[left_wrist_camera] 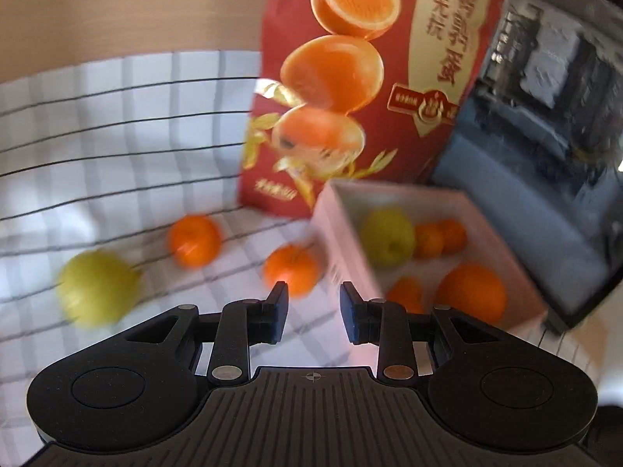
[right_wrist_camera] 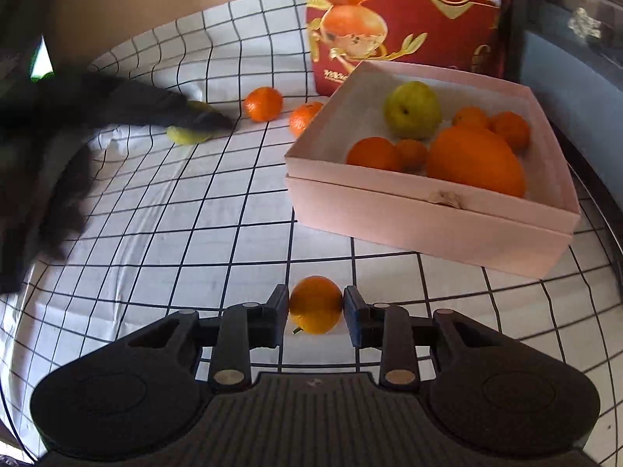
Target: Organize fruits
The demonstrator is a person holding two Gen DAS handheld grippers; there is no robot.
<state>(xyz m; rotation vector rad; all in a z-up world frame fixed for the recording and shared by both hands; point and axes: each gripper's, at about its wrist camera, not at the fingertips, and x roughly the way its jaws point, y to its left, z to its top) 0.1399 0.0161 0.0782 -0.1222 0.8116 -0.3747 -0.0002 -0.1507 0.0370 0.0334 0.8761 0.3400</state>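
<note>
Left wrist view: your left gripper [left_wrist_camera: 314, 299] hangs with its jaws apart and nothing between them, near the pink box [left_wrist_camera: 342, 241]. A tangerine [left_wrist_camera: 291, 269] lies on the checked cloth [left_wrist_camera: 117, 124] just beside the box's wall; closing off-centre could roll it away.

Right wrist view: your right gripper [right_wrist_camera: 316, 303] is clamped on a small orange [right_wrist_camera: 315, 304], in front of the box. It's nearly round, no clear long axis; its stem points down-left. Held by its sides only, it could slip.
</note>
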